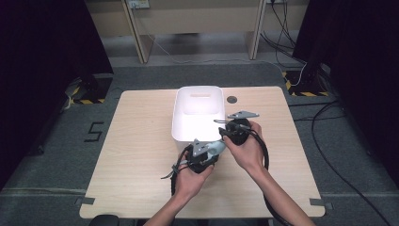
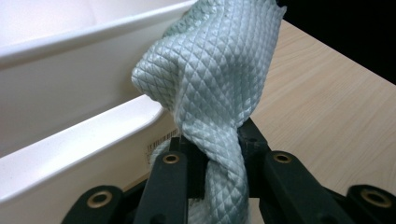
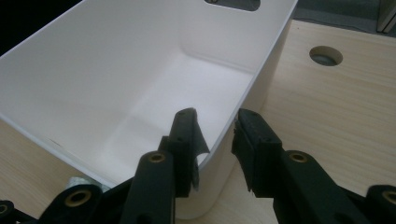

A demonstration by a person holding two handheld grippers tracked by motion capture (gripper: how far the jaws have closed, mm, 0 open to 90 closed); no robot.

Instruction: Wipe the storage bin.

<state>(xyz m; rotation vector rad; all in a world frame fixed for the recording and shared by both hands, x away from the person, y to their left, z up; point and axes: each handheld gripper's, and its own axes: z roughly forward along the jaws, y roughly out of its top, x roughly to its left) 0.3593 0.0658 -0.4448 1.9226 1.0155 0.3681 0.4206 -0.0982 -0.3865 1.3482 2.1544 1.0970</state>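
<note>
You clamped the left gripper [image 2: 212, 154] on the quilted cloth [image 2: 215, 79] beside the white bin [image 3: 140, 93], while the right gripper [image 3: 215, 140] straddled its rim [image 3: 243, 105], jaws apart, likely steadying it.

bin [image 1: 197, 113] at table [image 1: 141, 155] centre; cloth [image 1: 217, 148] just below its lower right corner; table hole [image 1: 231, 99] right of bin.

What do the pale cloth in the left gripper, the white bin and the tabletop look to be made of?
Cloth: probably woven microfibre or similar textile, pale grey-green; fine diamond weave, soft folds, slight sheen.
Bin: likely moulded plastic, smooth semi-gloss white; rounded corners, cut-out handle.
Tabletop: looks like light wood-grain laminate, matte; real wood can't be ruled out.
</note>
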